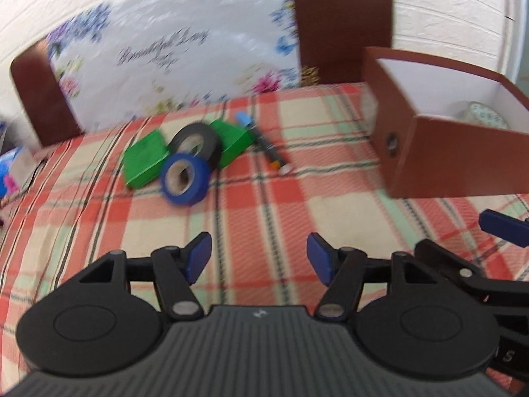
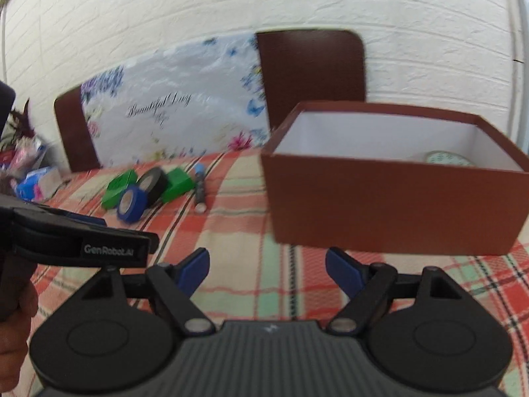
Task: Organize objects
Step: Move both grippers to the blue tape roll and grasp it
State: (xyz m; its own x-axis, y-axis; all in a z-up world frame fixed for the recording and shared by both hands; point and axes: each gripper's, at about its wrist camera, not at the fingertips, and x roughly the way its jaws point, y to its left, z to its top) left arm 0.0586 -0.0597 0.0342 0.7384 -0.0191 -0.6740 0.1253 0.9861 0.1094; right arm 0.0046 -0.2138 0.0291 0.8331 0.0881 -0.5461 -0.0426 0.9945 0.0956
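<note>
Objects for sorting lie clustered left of centre in the left wrist view, on the plaid tablecloth (image 1: 264, 205): blue tape roll (image 1: 185, 178) leaning on black tape roll (image 1: 195, 144), two green blocks (image 1: 143, 160) (image 1: 231, 140) flanking them, a marker (image 1: 264, 144) just to the right. Brown box (image 2: 390, 208) at right of frame, well apart from the pile; one patterned round item (image 2: 446, 159) already inside, identity unclear. Left gripper (image 1: 259, 258) released, empty. Right gripper (image 2: 267, 271) likewise spread, holding nothing. Judged early: one piece boxed, five left on the cloth
</note>
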